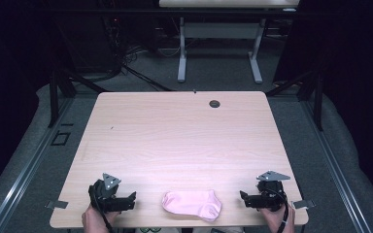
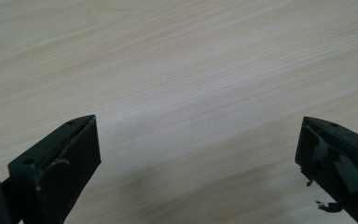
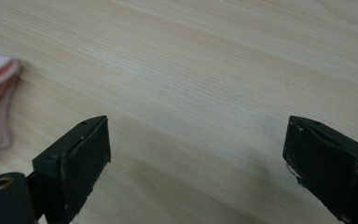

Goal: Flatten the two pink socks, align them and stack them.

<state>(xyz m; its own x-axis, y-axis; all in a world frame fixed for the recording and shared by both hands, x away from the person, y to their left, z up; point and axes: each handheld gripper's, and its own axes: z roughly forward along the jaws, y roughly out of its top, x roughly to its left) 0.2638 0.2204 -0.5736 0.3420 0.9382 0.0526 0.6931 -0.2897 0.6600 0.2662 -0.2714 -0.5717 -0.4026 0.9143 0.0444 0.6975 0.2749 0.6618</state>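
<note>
Sock: a pink fabric ankle sock (image 1: 193, 204) lies flat near the front edge of the light wooden table (image 1: 175, 136).
Left gripper (image 1: 126, 200): well left of the sock, jaws spread wide, nothing between them.
Right gripper (image 1: 245, 198): right of the sock, apart from it, jaws wide, nothing held.

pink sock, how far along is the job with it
Looks done: the pink sock lies folded flat by the near edge of the table, with nothing holding it. In hand: nothing; the left gripper and right gripper sit either side of it, both open with bare wood between the jaws. Left: probably only pulling the hands away, though whether another fold is meant cannot be told.
</note>
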